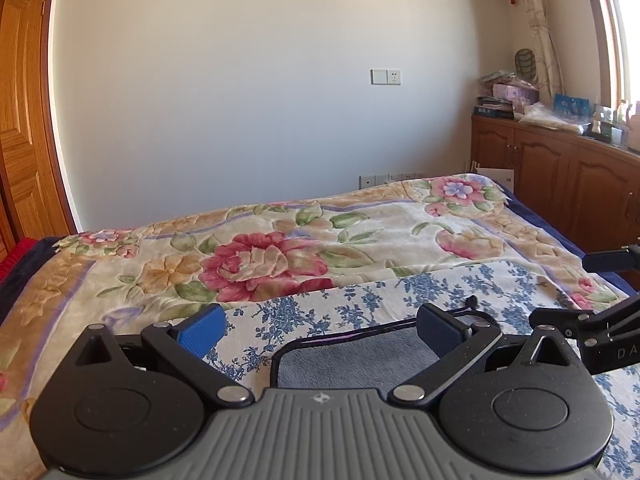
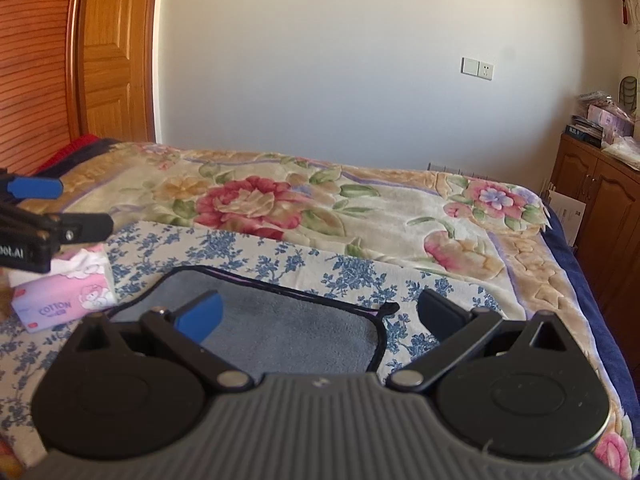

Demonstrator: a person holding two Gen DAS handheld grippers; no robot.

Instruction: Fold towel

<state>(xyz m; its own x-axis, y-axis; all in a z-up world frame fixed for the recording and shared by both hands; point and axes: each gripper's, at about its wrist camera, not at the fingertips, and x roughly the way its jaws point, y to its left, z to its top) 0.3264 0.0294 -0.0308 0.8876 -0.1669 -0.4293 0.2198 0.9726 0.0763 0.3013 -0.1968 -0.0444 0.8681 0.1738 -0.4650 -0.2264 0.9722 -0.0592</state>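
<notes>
Both my left gripper and right gripper were spread wide and empty above the grey towel, which lay flat on the blue-flowered cloth, ready for a corner grasp.

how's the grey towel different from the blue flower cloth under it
The grey towel is plain, plush and edged with dark piping; the blue flower cloth is white, thin-looking and printed with blue blossoms. The grey towel is smaller and lies on top, while the blue flower cloth spreads well past its edges. Both lie flat on the bed.
</notes>
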